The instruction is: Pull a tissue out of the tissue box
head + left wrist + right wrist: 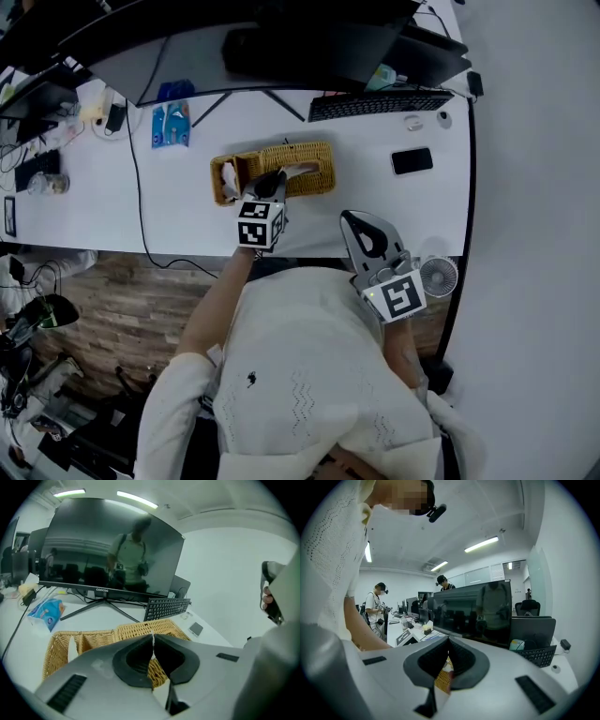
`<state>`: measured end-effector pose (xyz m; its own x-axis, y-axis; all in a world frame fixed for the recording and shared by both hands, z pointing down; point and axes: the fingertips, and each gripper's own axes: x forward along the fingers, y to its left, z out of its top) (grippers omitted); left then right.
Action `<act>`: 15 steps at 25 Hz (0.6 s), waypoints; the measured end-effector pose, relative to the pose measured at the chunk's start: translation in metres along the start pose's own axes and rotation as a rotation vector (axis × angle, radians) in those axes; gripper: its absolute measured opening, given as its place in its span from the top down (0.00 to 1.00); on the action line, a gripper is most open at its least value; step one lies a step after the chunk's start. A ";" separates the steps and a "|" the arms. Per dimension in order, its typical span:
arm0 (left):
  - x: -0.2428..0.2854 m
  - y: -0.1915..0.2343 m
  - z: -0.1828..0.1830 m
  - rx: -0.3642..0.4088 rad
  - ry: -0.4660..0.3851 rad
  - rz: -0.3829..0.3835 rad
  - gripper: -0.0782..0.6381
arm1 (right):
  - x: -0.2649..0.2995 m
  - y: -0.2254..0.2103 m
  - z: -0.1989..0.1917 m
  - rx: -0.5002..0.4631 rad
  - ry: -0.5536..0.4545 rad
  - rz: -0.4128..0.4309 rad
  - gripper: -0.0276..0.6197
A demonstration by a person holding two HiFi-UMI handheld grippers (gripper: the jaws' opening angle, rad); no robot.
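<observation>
The wicker tissue box (314,153) lies across the middle of the white desk (84,211), and it also fills the ground behind the jaws in the left gripper view (140,629). A white tissue (300,171) pokes from its top slot. My left gripper (272,185) hangs just over the box's near side. Its jaws are shut, with a thin white sliver of the tissue (152,645) pinched between them at the left gripper (153,637). My right gripper (349,217) hovers to the right, over the desk's front edge, shut and empty (448,641).
The box's left compartment holds a white wad (228,176). A large monitor (309,47) and a keyboard (380,103) stand behind the box. A phone (412,160) lies at the right, a blue packet (172,125) at the left, and a small fan (438,276) by the desk's front right corner.
</observation>
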<state>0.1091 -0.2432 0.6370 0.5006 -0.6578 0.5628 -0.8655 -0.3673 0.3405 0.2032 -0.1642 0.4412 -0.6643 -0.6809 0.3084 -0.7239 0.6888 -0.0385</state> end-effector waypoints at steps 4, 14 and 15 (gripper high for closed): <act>-0.005 -0.009 -0.002 0.062 0.003 -0.009 0.87 | -0.002 -0.001 -0.002 0.007 -0.007 -0.011 0.96; -0.022 -0.008 0.001 0.058 -0.030 0.020 0.87 | 0.002 0.014 0.009 -0.018 -0.061 -0.003 0.96; -0.023 -0.008 0.001 0.054 -0.034 0.021 0.87 | 0.001 0.015 0.009 -0.018 -0.061 -0.003 0.96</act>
<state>0.1045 -0.2252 0.6207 0.4818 -0.6876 0.5432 -0.8762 -0.3874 0.2868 0.1902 -0.1565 0.4327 -0.6723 -0.6968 0.2497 -0.7231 0.6905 -0.0200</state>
